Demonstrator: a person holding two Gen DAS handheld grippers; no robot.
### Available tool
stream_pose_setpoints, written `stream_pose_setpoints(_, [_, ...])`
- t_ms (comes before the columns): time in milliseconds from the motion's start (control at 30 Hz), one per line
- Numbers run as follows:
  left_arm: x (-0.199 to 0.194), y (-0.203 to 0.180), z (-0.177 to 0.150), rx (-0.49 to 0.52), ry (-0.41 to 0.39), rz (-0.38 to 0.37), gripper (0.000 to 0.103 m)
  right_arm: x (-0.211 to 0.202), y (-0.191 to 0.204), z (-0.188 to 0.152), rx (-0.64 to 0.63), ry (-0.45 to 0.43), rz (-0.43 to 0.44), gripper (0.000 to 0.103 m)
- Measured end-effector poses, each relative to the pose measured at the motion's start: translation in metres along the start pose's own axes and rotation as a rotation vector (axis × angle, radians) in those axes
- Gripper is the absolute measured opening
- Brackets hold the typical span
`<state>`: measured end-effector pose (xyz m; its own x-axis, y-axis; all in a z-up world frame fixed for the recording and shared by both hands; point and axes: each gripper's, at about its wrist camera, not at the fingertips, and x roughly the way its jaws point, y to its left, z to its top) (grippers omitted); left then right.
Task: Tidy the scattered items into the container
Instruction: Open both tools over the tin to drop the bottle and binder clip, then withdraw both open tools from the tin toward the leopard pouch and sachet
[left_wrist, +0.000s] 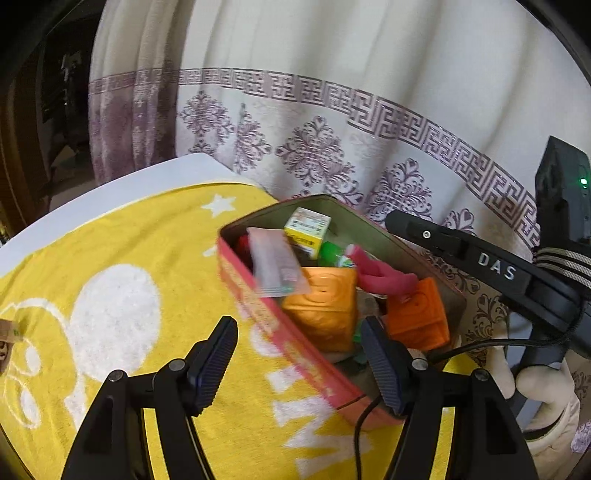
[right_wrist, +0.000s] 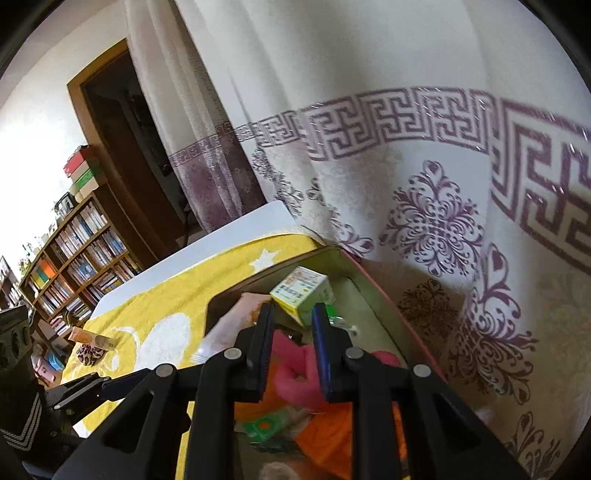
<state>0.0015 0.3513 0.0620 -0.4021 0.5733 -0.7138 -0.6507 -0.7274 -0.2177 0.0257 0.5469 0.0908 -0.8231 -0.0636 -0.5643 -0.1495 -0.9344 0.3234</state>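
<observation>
The left hand-held gripper (left_wrist: 299, 354) hangs with its jaws apart and empty over the red rectangular tin box (left_wrist: 280, 325) on the yellow towel (left_wrist: 110, 258). A blurred clear packet (left_wrist: 275, 267) lies on the 2 orange cubes (left_wrist: 325, 306) inside. The right hand-held gripper (right_wrist: 291, 332) stands narrowly apart above the pink toy (right_wrist: 295, 363), gripping nothing.

"DAS" in white letters on right tool (left_wrist: 495, 267).

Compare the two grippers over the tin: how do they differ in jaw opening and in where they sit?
The left gripper has its jaws wide apart, with nothing between them; the right gripper has its jaws narrow, with a gap and nothing gripped. The left gripper straddles the near wall of the tin, one finger over the yellow towel; the right gripper sits wholly over the tin's contents, above the pink toy. Both are black and angle downward.
</observation>
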Motion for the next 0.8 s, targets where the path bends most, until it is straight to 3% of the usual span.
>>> stream_pose_setpoints(433, [-0.048, 0.088, -0.019, -0.169, -0.049, 0.104, 0.071, 0.026, 0.094, -0.008, -0.135, 0.061, 0.109, 0.024])
stream_pose_setpoints(633, [-0.080, 0.144, -0.036, -0.257, -0.087, 0.202, 0.071, 0.041, 0.137, -0.020, -0.191, 0.095, 0.135, 0.039])
stream_pose_setpoints(800, [-0.112, 0.199, -0.057, -0.351, -0.124, 0.261, 0.071, 0.056, 0.176, -0.034, -0.245, 0.137, 0.161, 0.040])
